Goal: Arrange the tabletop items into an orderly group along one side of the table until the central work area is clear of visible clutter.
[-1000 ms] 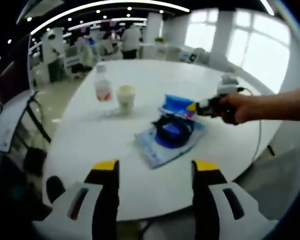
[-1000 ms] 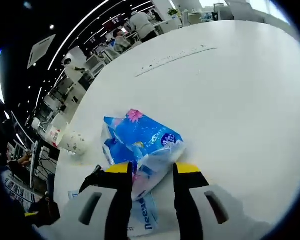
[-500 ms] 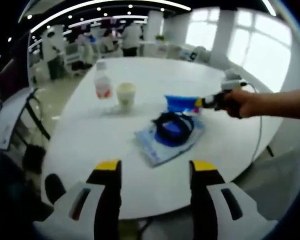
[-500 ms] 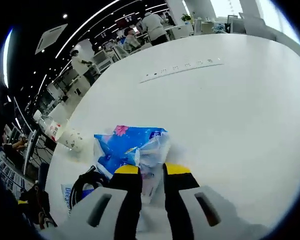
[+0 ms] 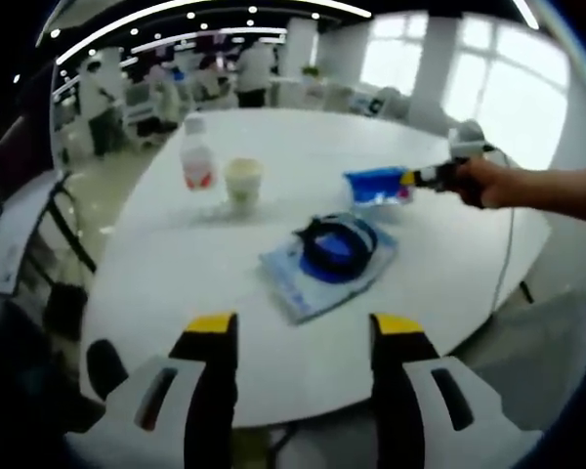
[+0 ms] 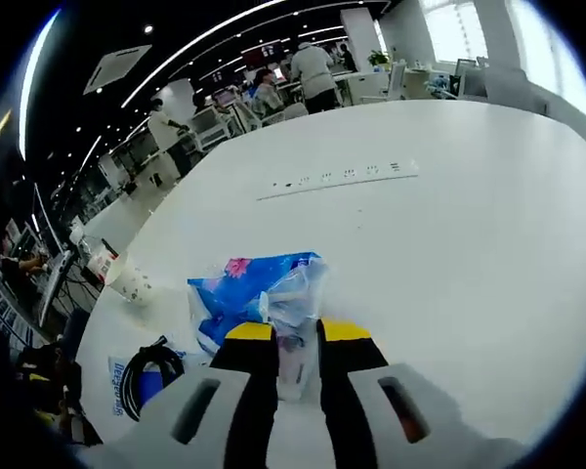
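While the right gripper point(image 6: 285, 330) pinches the clear end flap of the blue tissue pack point(image 6: 252, 293), the pack hangs off the white table point(image 6: 449, 254), lifted by its edge, probably because the crinkled wrapper offers the only thin purchase for two narrow jaws. In the left gripper view the same pack point(image 5: 376, 186) sits in the air just beyond the coiled black cable point(image 5: 334, 246), which lies on a blue-and-white flat packet point(image 5: 303, 283) near the table's middle. Beyond the cable, toward the far rim, a paper cup point(image 5: 244, 184) and a small bottle point(image 5: 196, 168) stand side by side, already a loose group. The left gripper point(image 5: 296, 332) hovers short of the table's near edge, jaws parted and holding nothing. Judging by this, the pack is headed for that cup-and-bottle side; cable and packet remain as central clutter.
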`<state>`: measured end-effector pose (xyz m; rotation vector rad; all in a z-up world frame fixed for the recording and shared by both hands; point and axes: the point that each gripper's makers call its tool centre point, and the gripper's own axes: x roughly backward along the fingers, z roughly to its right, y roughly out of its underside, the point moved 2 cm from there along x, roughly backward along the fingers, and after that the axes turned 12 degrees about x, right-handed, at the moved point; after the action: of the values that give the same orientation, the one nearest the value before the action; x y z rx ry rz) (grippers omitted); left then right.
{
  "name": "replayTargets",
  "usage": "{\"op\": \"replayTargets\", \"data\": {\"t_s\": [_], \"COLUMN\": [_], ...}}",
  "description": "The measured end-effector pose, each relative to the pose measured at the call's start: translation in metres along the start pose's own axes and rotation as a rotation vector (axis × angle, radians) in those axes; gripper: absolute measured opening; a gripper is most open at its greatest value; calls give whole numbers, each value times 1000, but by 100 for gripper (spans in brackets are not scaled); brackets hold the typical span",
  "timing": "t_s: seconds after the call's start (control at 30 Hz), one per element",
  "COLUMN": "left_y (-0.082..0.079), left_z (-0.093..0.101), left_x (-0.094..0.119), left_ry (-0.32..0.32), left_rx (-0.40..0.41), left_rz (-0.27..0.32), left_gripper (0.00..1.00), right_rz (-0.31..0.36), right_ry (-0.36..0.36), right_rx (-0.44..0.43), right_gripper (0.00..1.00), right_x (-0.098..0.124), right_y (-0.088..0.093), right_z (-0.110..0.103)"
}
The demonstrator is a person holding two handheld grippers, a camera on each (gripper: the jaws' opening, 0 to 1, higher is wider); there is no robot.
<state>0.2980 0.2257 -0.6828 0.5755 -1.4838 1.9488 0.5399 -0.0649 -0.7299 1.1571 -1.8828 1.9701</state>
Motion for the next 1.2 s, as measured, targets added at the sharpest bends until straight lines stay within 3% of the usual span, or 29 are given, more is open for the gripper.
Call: {"op": "replayTargets", "data": {"t_s": [0.27,0.63,1.03,1.2], "left_y": [1,1,2,1], "left_z": [0,-1,-2,-3], "left_x": [-1,-2,-2,-1], "left_ry": [4,-1,-9,-10], "left_rx": [2,3,10,12], "left_rz": [-4,-7,-8,-5], "left_gripper": [51,51,51,51], "right_rz": [46,31,-1,-45], "right_ry": [-20,-46,-67,-59], "right_rx": [43,125,131,154], "right_gripper": [15,15,15,15], "right_x": [11,15,8,0], "right_y": [-12,-20,-15,-6], "right_z": [14,29,37,46]}}
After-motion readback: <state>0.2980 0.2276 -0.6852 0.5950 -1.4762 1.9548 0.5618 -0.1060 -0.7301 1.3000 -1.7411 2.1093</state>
